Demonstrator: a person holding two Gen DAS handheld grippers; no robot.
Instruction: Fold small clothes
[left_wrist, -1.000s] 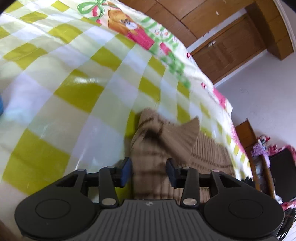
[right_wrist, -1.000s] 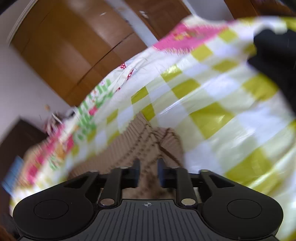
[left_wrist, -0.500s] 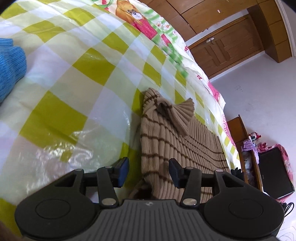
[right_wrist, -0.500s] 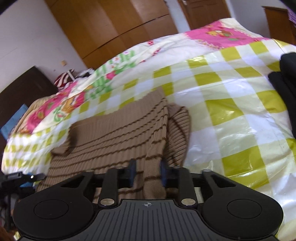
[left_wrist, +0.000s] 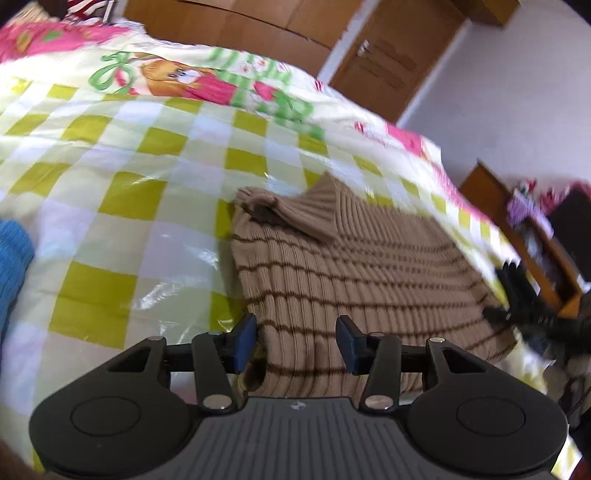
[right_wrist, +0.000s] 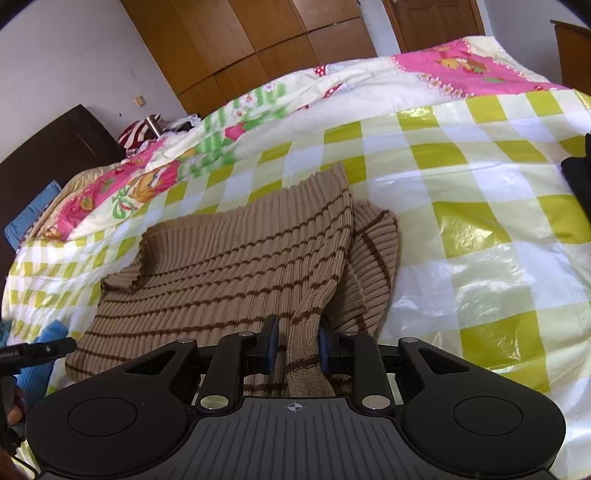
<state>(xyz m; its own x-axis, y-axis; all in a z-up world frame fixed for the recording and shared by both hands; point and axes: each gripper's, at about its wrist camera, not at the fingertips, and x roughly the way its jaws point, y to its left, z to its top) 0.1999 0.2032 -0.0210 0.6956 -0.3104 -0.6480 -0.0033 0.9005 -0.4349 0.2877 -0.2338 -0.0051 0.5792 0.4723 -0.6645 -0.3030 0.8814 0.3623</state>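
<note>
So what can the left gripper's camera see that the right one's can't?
Only the left view shows the open left gripper above the sweater, the folded collar with its opening, a blue knit item at the left edge, and a wooden shelf beside the bed.

Only the right view shows the right gripper shut on a sweater fold, the bunched sleeve, a dark headboard, and a black garment at the right edge.

Both show the striped tan sweater on the checked bedspread, plus wooden wardrobes.

Both wrist cameras look low and close across the bed (left_wrist: 122, 199), sharing the sweater (left_wrist: 351, 266) from opposite ends.
</note>
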